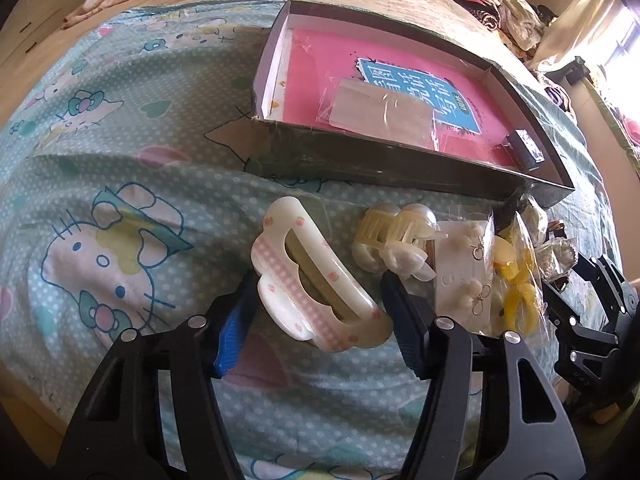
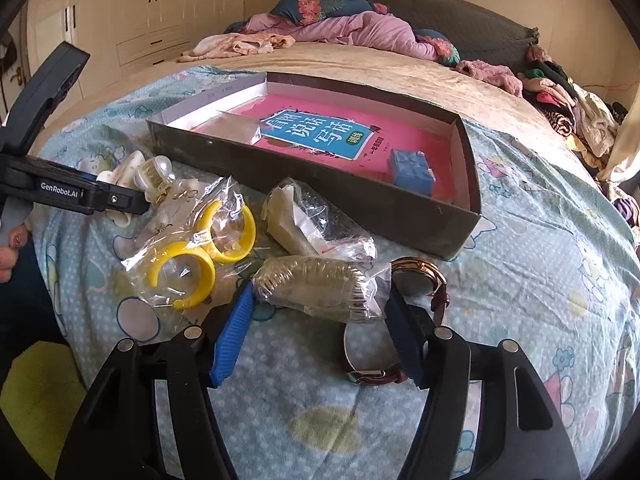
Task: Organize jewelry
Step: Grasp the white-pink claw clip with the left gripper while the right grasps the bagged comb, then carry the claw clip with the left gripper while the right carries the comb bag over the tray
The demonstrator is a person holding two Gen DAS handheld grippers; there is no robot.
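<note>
On the cartoon-print bed sheet, a white hair claw with pink checks (image 1: 320, 300) lies between the fingers of my left gripper (image 1: 320, 280); both pads touch its ends. Beside it lie pearly cream hair clips (image 1: 394, 236), an earring card in a bag (image 1: 464, 280) and bagged yellow hoop earrings (image 2: 208, 248). My right gripper (image 2: 320, 294) is shut on a silver bracelet in a clear bag (image 2: 316, 288). A watch with a dark red strap (image 2: 420, 276) lies partly under its right finger. The left gripper (image 2: 116, 200) also shows at the left of the right wrist view.
A shallow dark box (image 2: 320, 196) stands just beyond the jewelry, holding a pink book (image 2: 320, 136), a clear packet (image 1: 380, 112) and a small blue box (image 2: 412, 170). Another bagged item (image 2: 316, 224) lies before it. Clothes are piled at the bed's far side (image 2: 360, 28).
</note>
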